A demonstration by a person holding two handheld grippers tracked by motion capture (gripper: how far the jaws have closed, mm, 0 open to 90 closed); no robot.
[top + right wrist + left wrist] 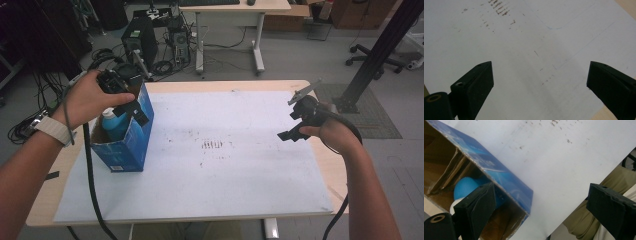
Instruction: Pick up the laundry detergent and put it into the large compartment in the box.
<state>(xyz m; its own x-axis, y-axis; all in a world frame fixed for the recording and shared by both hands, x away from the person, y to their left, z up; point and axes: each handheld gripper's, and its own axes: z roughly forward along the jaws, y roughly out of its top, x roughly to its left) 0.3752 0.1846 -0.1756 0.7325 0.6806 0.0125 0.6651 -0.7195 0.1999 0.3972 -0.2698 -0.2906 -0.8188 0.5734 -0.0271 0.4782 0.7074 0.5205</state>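
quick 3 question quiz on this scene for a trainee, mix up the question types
1. True or false: the left gripper has its jaws shut on the blue bottle.
2. Multiple choice: the blue cardboard box stands (A) at the table's left side, (B) at its centre, (C) at its right edge.
3. What lies under the right gripper?

Key
1. False: the jaws stand wide open, one inside the box beside the bottle, one outside over the white sheet.
2. A.
3. Bare white sheet with brown smudges; its jaws are open and hold nothing.
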